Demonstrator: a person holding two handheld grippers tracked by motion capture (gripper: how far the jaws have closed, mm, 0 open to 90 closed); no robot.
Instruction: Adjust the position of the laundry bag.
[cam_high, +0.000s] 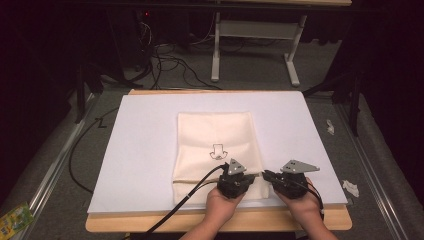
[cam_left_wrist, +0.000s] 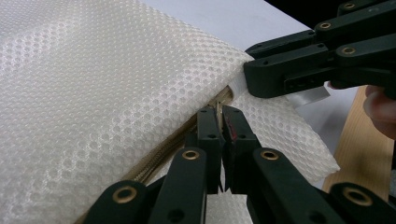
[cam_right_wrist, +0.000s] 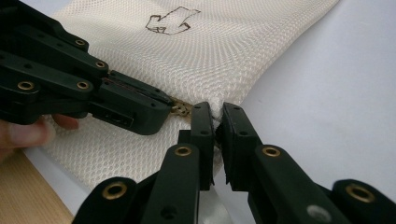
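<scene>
Left gripper view: left gripper is clamped on the zipper pull of the mesh bag. Right gripper is pinched closed on the bag's corner edge beside it.

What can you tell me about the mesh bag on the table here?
The mesh bag is cream, made of fine honeycomb netting, and lies flat on a white sheet, with a small black outline drawing on top. A brass-coloured zipper runs along its near end. The left gripper is shut on the zipper's pull at the right end of that edge; the right gripper pinches the bag's corner beside it.
</scene>
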